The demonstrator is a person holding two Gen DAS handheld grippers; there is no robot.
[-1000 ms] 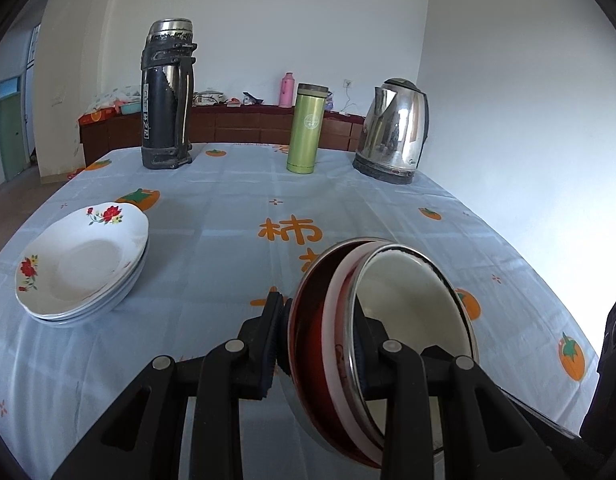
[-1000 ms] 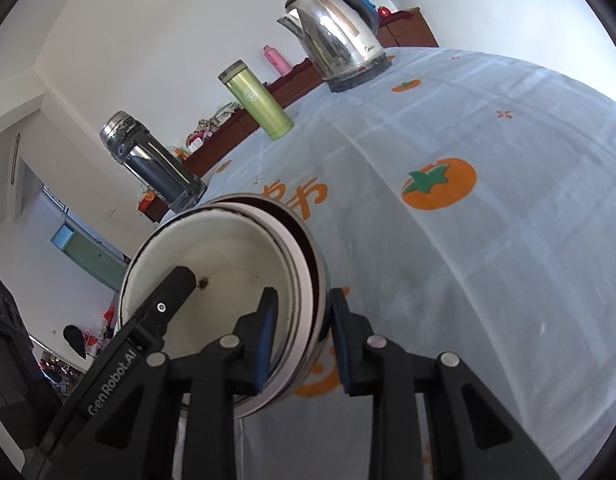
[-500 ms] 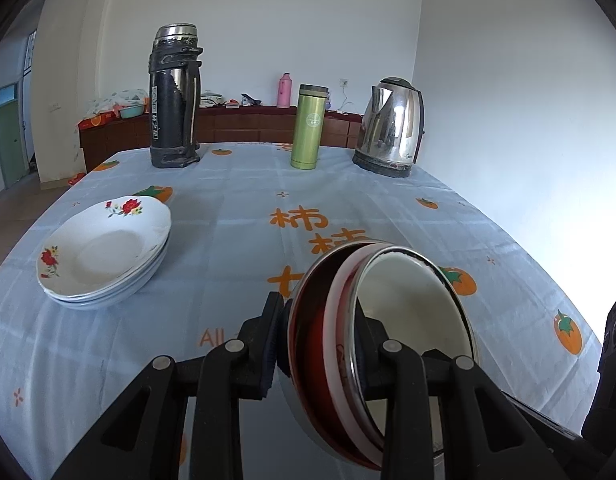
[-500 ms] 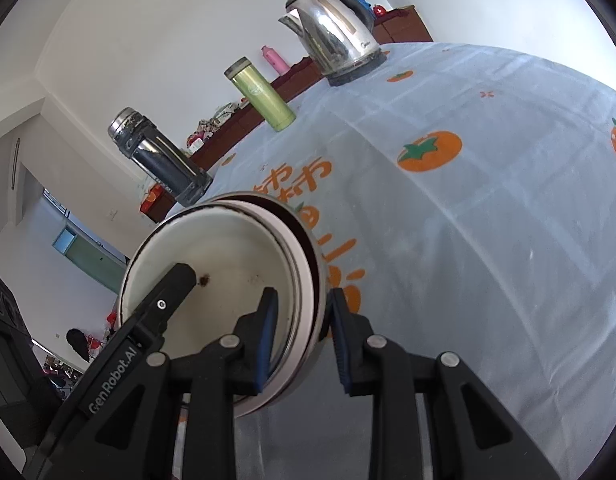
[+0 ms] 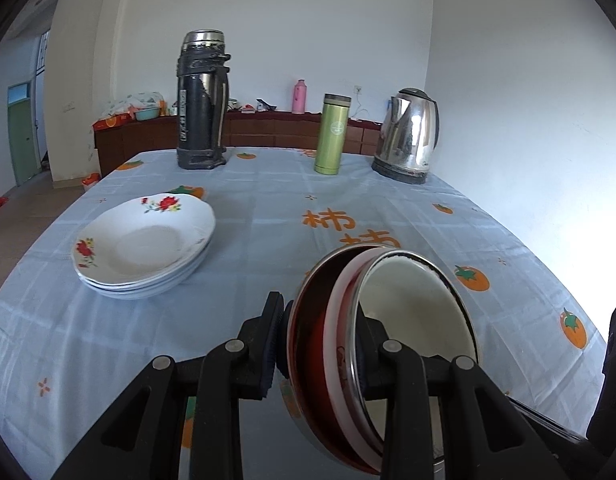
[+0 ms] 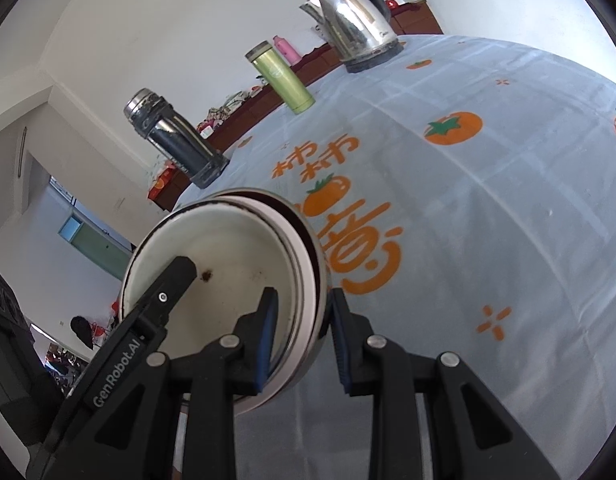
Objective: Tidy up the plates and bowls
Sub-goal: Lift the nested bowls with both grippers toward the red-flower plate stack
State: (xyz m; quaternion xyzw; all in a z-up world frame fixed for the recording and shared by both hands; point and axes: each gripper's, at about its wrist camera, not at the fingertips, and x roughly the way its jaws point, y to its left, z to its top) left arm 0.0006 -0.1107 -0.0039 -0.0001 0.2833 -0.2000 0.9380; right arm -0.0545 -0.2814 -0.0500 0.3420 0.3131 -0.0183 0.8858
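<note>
The plates (image 5: 143, 246) are already stacked on the desk (image 5: 267, 216), while the nested bowls (image 5: 382, 354), pinched by the left hand-held gripper (image 5: 318, 344) and the right hand-held gripper (image 6: 301, 338), are not yet set down.

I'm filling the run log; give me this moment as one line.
left gripper: shut on bowl stack | right gripper: shut on same rim | stack tilted above table | plates stacked left

White red-flowered plates (image 5: 143, 240), pale-blue persimmon-print tablecloth (image 5: 267, 208), seemingly red-and-white bowls (image 5: 348, 320)
</note>
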